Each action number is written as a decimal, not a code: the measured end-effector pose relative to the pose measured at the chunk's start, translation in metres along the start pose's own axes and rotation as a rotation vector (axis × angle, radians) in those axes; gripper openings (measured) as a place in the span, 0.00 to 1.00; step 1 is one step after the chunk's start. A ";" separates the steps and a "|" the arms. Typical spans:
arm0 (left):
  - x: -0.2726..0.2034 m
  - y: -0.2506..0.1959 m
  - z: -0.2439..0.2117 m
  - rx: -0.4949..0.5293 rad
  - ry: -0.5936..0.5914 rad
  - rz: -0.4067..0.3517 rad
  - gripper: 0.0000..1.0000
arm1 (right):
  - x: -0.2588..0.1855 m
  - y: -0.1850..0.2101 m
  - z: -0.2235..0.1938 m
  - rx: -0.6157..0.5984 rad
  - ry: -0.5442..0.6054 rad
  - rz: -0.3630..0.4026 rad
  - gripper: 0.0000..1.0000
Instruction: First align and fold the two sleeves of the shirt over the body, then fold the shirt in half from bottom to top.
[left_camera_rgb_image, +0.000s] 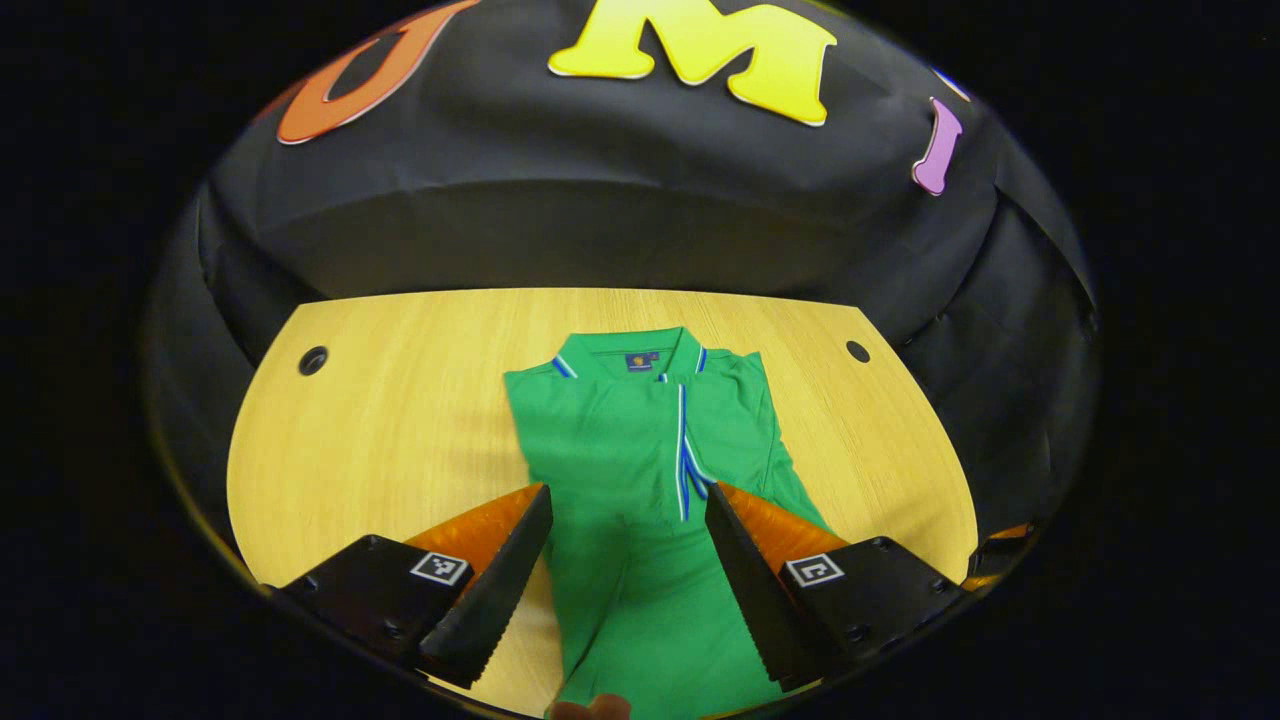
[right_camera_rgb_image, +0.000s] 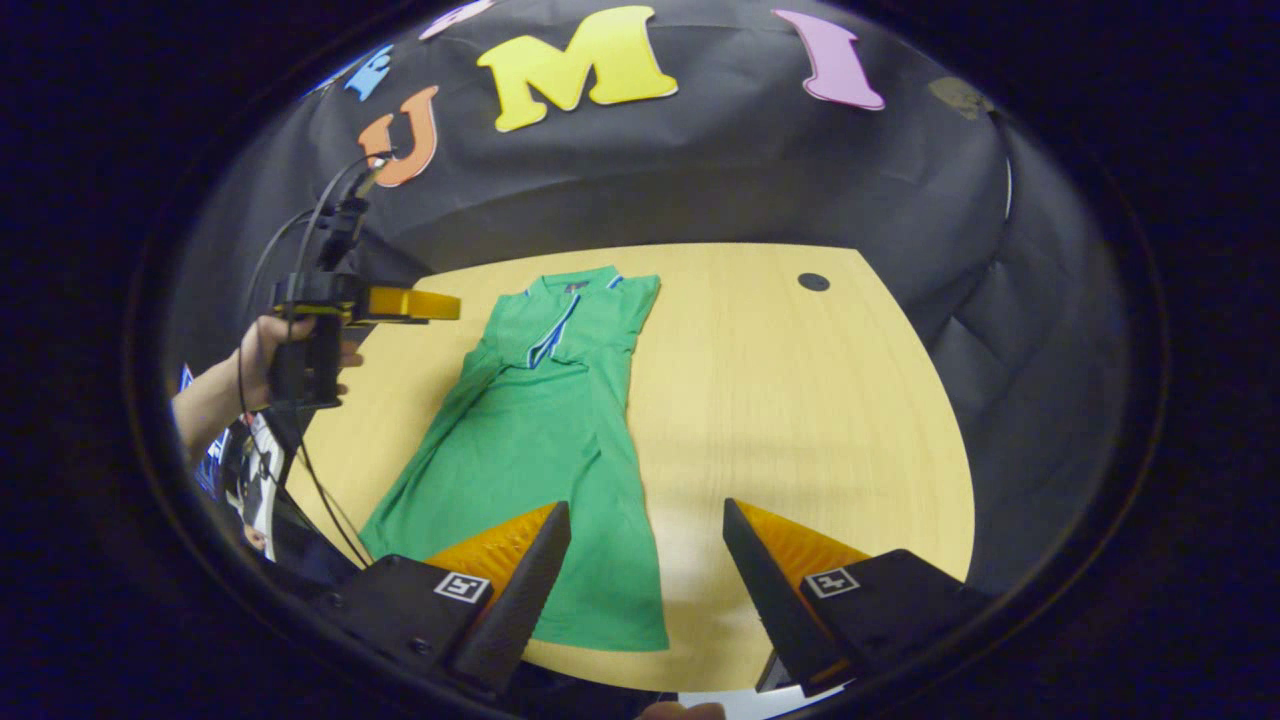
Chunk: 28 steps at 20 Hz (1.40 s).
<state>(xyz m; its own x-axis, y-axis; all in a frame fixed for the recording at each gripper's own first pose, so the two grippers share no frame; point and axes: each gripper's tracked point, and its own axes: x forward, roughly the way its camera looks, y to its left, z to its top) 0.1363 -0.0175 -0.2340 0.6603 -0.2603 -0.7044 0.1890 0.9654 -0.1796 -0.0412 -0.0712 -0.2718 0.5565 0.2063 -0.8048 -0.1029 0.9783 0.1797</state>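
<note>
A green polo shirt (left_camera_rgb_image: 640, 450) with a blue-and-white striped placket lies flat on the wooden table (left_camera_rgb_image: 400, 400), collar toward the far wall. Both sleeves are folded in over the body, so it forms a narrow strip. My left gripper (left_camera_rgb_image: 628, 492) hovers open over the shirt's lower half, with cloth showing between its fingers but not touching them. In the right gripper view the shirt (right_camera_rgb_image: 530, 430) runs from the collar at the back to its hem near me. My right gripper (right_camera_rgb_image: 646, 506) is open above the hem's right corner. A hand holds the left gripper (right_camera_rgb_image: 440, 304) up beside the collar.
The table (right_camera_rgb_image: 780, 400) has a round cable hole (left_camera_rgb_image: 313, 360) at the far left and another hole (left_camera_rgb_image: 857, 351) at the far right, the latter also seen as a hole (right_camera_rgb_image: 813, 282). Bare wood lies right of the shirt. Black cloth walls surround the table.
</note>
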 end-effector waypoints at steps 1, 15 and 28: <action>-0.022 0.004 -0.016 -0.006 -0.006 0.006 0.99 | 0.003 0.003 -0.004 -0.026 0.009 -0.001 0.98; -0.156 0.034 -0.267 0.138 0.179 0.030 0.99 | -0.004 0.002 -0.139 -0.221 0.223 -0.027 0.98; -0.126 0.031 -0.300 0.192 0.273 0.005 0.98 | 0.033 0.003 -0.176 -0.166 0.334 -0.040 0.94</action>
<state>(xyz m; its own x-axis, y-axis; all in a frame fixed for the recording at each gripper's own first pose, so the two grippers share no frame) -0.1591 0.0500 -0.3564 0.4469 -0.2173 -0.8678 0.3370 0.9395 -0.0617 -0.1681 -0.0583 -0.3978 0.2663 0.1350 -0.9544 -0.2335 0.9697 0.0720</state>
